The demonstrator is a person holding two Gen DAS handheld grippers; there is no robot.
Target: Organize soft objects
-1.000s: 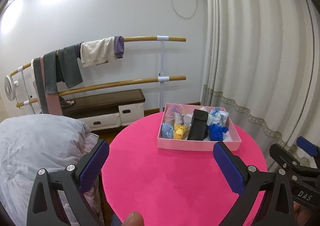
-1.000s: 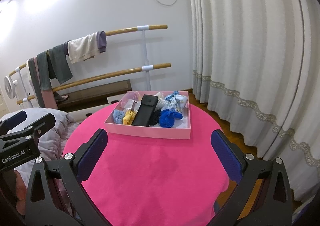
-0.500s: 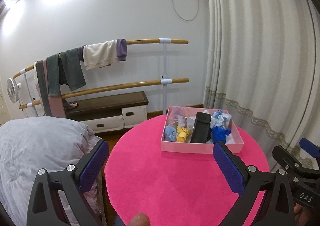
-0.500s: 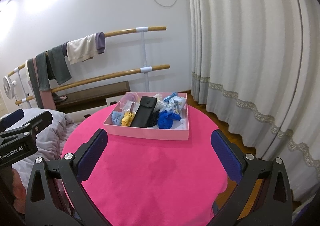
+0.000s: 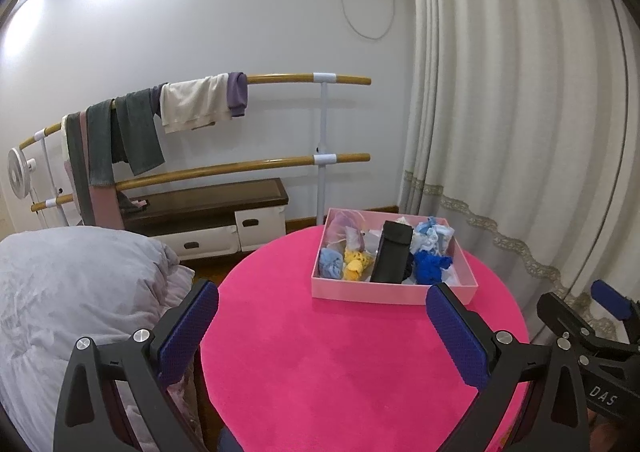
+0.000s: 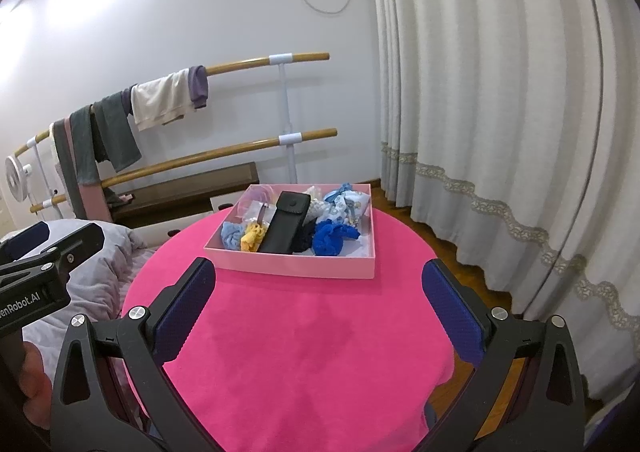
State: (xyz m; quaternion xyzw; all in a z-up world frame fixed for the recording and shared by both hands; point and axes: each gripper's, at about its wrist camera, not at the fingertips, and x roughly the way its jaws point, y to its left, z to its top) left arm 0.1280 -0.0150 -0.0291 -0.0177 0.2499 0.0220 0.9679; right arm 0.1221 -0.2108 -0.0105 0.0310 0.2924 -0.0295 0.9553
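A shallow pink box (image 5: 390, 293) (image 6: 292, 266) sits at the far side of a round table with a bright pink cloth (image 5: 340, 364) (image 6: 304, 340). Inside lie a black pouch (image 5: 392, 258) (image 6: 284, 222), a dark blue scrunchie (image 5: 431, 266) (image 6: 332, 238), a yellow one (image 5: 354, 267) (image 6: 251, 236), a light blue one (image 5: 330, 264) (image 6: 230, 233) and pale blue patterned cloth (image 5: 432, 236) (image 6: 348, 204). My left gripper (image 5: 322, 324) is open and empty above the table's near half. My right gripper (image 6: 318, 310) is open and empty too, held back from the box.
A grey duvet (image 5: 72, 300) bulges at the table's left. Behind stand a wooden barre with towels (image 5: 188, 108), a low dark bench (image 5: 208, 200) and a small fan (image 5: 20, 172). Long white curtains (image 5: 520, 132) hang at the right.
Both grippers have drawn back and risen slightly, so the box looks a little farther away. Both stay open and empty.
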